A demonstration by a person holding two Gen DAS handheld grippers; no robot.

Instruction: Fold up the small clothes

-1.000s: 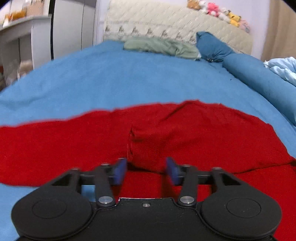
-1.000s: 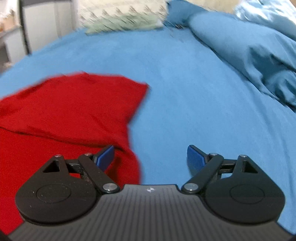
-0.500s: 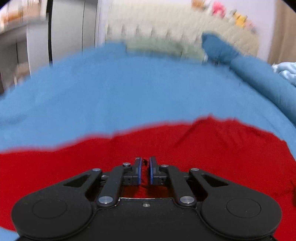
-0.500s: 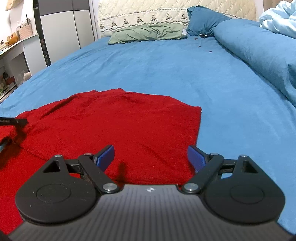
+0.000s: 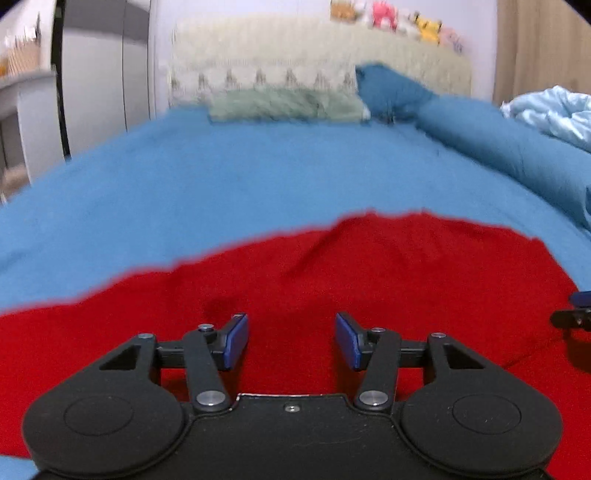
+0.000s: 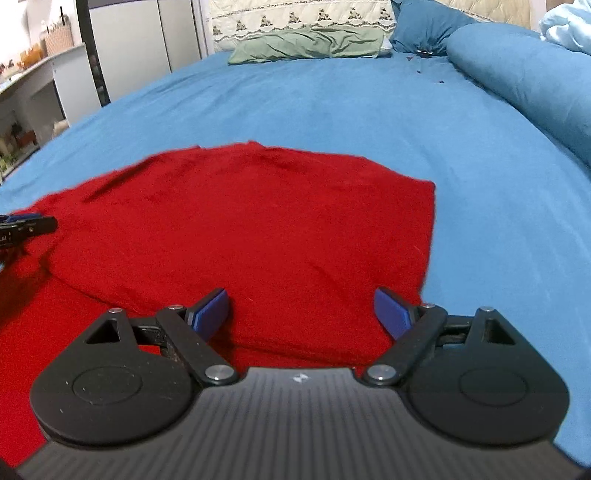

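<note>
A red garment (image 5: 369, 273) lies spread on the blue bed sheet (image 5: 221, 177), with one part folded over the rest. It also shows in the right wrist view (image 6: 258, 229). My left gripper (image 5: 291, 341) is open and empty, low over the garment's middle. My right gripper (image 6: 303, 314) is open and empty over the near edge of the folded layer. The left gripper's tip shows at the left edge of the right wrist view (image 6: 26, 227). The right gripper's tip shows at the right edge of the left wrist view (image 5: 576, 314).
A green pillow (image 6: 306, 46) and a dark blue pillow (image 6: 421, 26) lie at the headboard. A rolled blue duvet (image 6: 524, 77) runs along the right side. A grey wardrobe (image 6: 147, 44) and a desk (image 6: 33, 85) stand to the left of the bed.
My left gripper shut on the garment half a second ago and is now open again. The folded layer now lies flatter. My right gripper stayed open and moved over the garment.
</note>
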